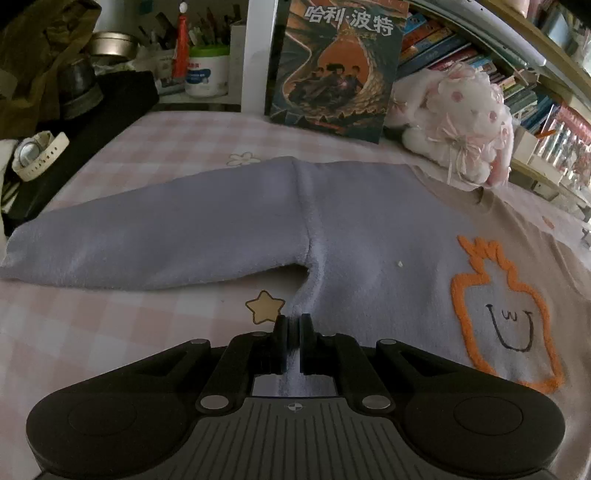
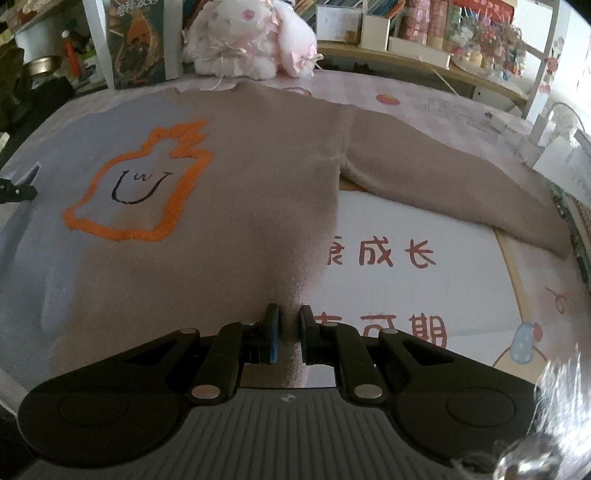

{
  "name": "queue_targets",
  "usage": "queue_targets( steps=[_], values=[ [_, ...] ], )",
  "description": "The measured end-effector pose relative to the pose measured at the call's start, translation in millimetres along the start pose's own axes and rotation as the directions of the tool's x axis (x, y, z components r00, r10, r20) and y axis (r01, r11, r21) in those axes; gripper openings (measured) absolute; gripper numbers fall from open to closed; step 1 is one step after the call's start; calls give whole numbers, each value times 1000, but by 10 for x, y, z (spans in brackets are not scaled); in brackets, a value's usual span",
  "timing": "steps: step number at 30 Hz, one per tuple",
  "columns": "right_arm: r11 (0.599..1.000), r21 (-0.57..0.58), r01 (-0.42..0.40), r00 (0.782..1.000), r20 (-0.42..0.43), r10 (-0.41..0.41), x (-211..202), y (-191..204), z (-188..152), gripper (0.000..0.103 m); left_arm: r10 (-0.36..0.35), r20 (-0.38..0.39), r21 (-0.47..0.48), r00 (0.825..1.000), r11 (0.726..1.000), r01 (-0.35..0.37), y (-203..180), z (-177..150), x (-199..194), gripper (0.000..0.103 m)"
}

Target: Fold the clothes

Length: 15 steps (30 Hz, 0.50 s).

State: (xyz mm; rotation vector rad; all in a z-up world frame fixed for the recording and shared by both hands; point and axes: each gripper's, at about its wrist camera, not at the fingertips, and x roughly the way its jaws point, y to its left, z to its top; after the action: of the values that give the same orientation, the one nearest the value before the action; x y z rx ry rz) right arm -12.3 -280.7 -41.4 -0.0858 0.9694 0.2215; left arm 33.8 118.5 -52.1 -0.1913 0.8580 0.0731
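Note:
A fleece sweater lies flat, front up, on the pink checked cloth. Its left half is lavender (image 1: 369, 229) and its right half is beige-brown (image 2: 258, 155), with an orange outlined smiling figure (image 1: 506, 317) on the chest. The lavender sleeve (image 1: 147, 240) stretches out left; the brown sleeve (image 2: 461, 184) stretches out right. My left gripper (image 1: 294, 323) is shut on the sweater's lower left hem. My right gripper (image 2: 289, 317) is shut on the lower right hem. The left gripper's tip also shows in the right wrist view (image 2: 16, 192).
A pink plush rabbit (image 1: 458, 122) and an upright book (image 1: 332, 66) stand just behind the collar. A white watch (image 1: 37, 153) on a black pad lies at the left. Shelves of books and boxes (image 2: 424, 33) line the back. White boxes (image 2: 554, 147) sit by the right sleeve.

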Motion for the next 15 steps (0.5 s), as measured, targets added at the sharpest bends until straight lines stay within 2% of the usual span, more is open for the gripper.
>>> queue_targets(
  steps=[8, 15],
  values=[
    [998, 45, 40, 999, 16, -41, 69, -70, 71, 11, -16, -3, -17, 1000, 1000, 16, -30, 26, 38, 4],
    [998, 30, 56, 998, 25, -57, 56, -61, 60, 11, -25, -1, 3, 1000, 1000, 25, -61, 26, 43, 4]
  ],
)
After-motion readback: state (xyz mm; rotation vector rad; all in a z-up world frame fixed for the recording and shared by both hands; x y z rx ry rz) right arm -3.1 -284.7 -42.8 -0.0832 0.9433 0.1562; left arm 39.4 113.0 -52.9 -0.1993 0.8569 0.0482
